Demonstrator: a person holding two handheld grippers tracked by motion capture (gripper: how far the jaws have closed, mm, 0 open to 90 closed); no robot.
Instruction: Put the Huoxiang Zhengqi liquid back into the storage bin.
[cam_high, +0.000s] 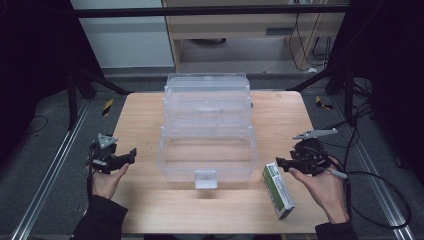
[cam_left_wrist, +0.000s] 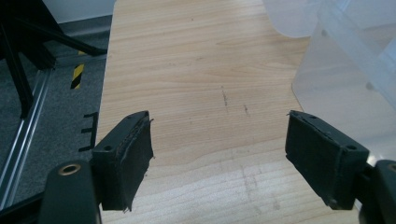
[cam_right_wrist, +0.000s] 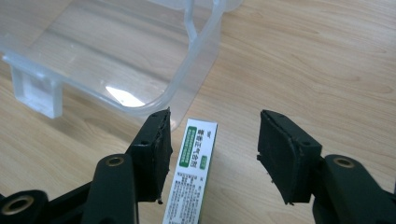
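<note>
The high view looks forward and down over the whole worktop. The left gripper view sits close behind its fingers, facing bare wood, the clear box beyond the right finger. The right gripper view hovers low; the carton lies between its fingers, the clear box ahead.

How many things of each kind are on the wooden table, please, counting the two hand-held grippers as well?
Clear plastic organiser boxes: 1
Green and white cartons: 1
Grippers: 2, the left gripper and the right gripper, both with jaws apart and nothing clamped
Total: 4
</note>
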